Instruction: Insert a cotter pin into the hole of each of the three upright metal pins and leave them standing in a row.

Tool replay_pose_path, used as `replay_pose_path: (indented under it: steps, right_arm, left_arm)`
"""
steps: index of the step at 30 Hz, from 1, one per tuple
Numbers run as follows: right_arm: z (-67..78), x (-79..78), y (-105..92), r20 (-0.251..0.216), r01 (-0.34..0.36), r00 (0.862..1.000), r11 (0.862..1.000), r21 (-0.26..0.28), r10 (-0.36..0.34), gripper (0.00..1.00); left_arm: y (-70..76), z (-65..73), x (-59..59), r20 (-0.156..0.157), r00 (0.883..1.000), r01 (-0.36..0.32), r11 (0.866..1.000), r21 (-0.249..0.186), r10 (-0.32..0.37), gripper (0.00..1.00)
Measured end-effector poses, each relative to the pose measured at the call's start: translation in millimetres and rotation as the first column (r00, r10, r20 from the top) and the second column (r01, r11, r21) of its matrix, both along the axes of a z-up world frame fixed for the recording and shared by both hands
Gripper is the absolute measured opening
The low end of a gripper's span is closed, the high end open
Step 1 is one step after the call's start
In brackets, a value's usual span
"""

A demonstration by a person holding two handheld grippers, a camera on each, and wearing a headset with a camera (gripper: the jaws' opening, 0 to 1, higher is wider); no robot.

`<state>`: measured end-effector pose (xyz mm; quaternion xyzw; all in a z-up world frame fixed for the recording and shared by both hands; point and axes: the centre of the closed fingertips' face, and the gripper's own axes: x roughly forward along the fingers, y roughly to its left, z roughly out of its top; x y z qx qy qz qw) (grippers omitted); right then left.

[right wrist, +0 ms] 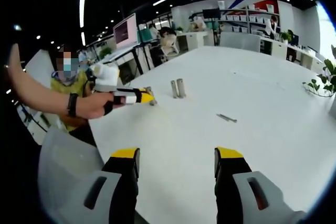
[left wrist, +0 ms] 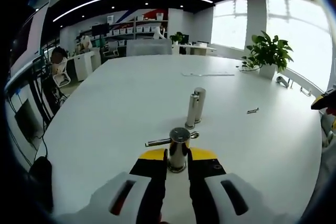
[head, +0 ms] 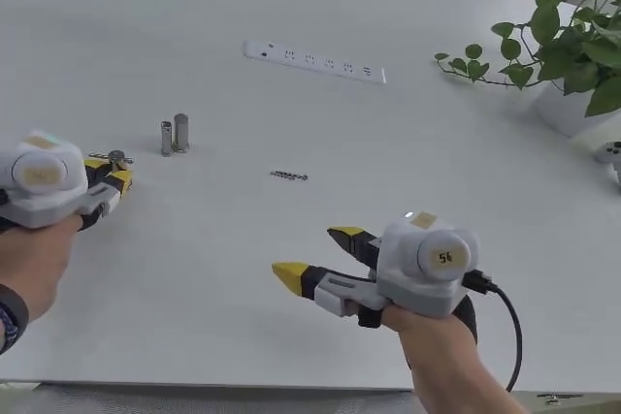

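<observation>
My left gripper (left wrist: pixel 177 157) is shut on an upright metal pin (left wrist: pixel 178 148) that has a cotter pin (left wrist: pixel 160 141) through its hole; in the head view this gripper (head: pixel 109 177) is at the left edge with the pin (head: pixel 116 157) at its tips. Two more metal pins (head: pixel 174 134) stand side by side just beyond it, and show as a pair of metal pins (left wrist: pixel 195 106) in the left gripper view. A loose cotter pin (head: pixel 288 175) lies on the white table (head: pixel 320 7) at centre. My right gripper (head: pixel 315 254) is open near the front, holding nothing.
A white power strip (head: pixel 314 61) lies across the far middle of the table. A potted plant (head: pixel 568 41) stands at the far right with a small white object (head: pixel 609 152) beside it. Chairs and desks stand beyond the table.
</observation>
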<state>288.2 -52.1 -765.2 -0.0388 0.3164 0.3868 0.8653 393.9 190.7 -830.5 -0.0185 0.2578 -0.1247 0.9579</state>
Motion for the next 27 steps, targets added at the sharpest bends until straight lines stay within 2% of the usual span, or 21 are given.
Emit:
replay_pose_path:
  steps: [1,2,4,6,15,20,22,23,27]
  right_arm:
    - [0.6,0.3,-0.4,0.001,0.001,1.000,1.000,0.000,-0.001,0.60]
    - [0.7,0.8,-1.1,0.004,0.003,1.000,1.000,0.001,-0.003,0.60]
    - [1.5,1.7,-1.9,0.004,0.006,1.000,1.000,0.004,-0.006,0.60]
    - [1.9,2.0,-2.3,0.007,0.006,1.000,1.000,0.002,-0.006,0.60]
    - [1.7,1.7,-1.8,0.002,0.011,1.000,1.000,0.012,-0.011,0.60]
    - [0.8,0.9,-0.2,0.000,0.009,1.000,1.000,0.017,-0.009,0.60]
    - [0.4,0.6,0.1,-0.001,0.007,1.000,1.000,0.017,-0.007,0.61]
    - [-0.2,0.5,0.1,-0.002,0.006,1.000,1.000,0.017,-0.006,0.61]
    - [-1.7,-0.5,-0.1,-0.007,0.004,1.000,1.000,0.023,-0.004,0.61]
  left_arm:
    - [0.4,-2.1,-0.5,-0.008,1.000,0.004,1.000,-0.002,-0.004,0.21]
    - [-0.4,-4.7,-1.8,-0.021,1.000,0.010,1.000,-0.008,-0.010,0.20]
    - [-2.2,-8.4,-4.9,-0.029,0.999,0.028,1.000,0.005,-0.028,0.19]
    - [-2.7,-9.6,-7.6,-0.033,0.999,0.031,1.000,-0.003,-0.031,0.19]
    - [0.7,-7.2,-15.1,-0.033,0.999,0.028,1.000,-0.007,-0.029,0.19]
    - [0.2,-2.9,-23.7,-0.031,0.999,0.035,0.999,-0.013,-0.036,0.20]
    - [-0.3,-2.3,-26.9,-0.032,0.999,0.041,0.999,-0.003,-0.041,0.21]
    - [-1.3,-2.1,-28.7,-0.032,0.998,0.048,0.999,-0.014,-0.049,0.22]
    - [0.5,-2.1,-36.9,-0.035,0.998,0.058,0.998,-0.003,-0.058,0.22]
